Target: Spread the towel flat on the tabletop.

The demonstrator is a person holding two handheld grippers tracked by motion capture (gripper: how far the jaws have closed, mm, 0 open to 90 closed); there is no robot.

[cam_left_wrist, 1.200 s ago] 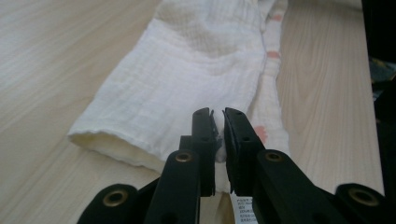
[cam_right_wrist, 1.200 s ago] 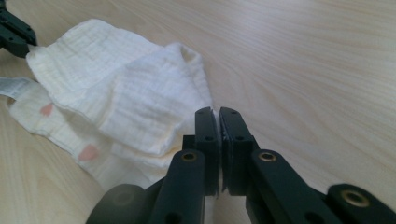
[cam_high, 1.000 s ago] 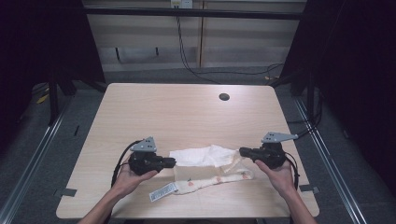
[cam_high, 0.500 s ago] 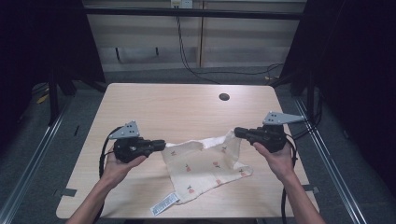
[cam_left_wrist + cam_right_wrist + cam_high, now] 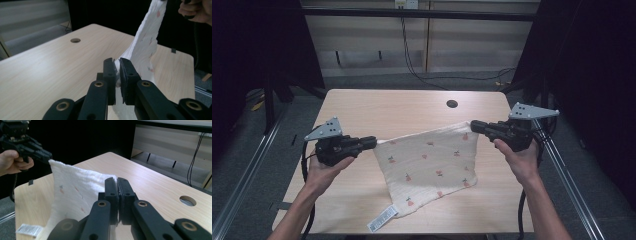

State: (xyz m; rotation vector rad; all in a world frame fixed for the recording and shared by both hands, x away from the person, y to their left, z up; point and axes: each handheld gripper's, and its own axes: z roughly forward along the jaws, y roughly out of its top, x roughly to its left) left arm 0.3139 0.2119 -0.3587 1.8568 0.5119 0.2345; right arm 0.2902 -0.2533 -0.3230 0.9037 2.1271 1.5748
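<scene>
Item: white muslin cloth w/ small red print (image 5: 427,170). My left gripper (image 5: 371,142) & right gripper (image 5: 475,125) each clamped on a corner, cloth lifted, spread. Next: lay flat, fold.

table (image 5: 362,107): light wood | round hole (image 5: 452,104): far edge | black cables (image 5: 412,55): floor behind table

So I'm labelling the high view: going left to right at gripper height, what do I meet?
Left gripper → white cloth with small red prints → right gripper.
</scene>
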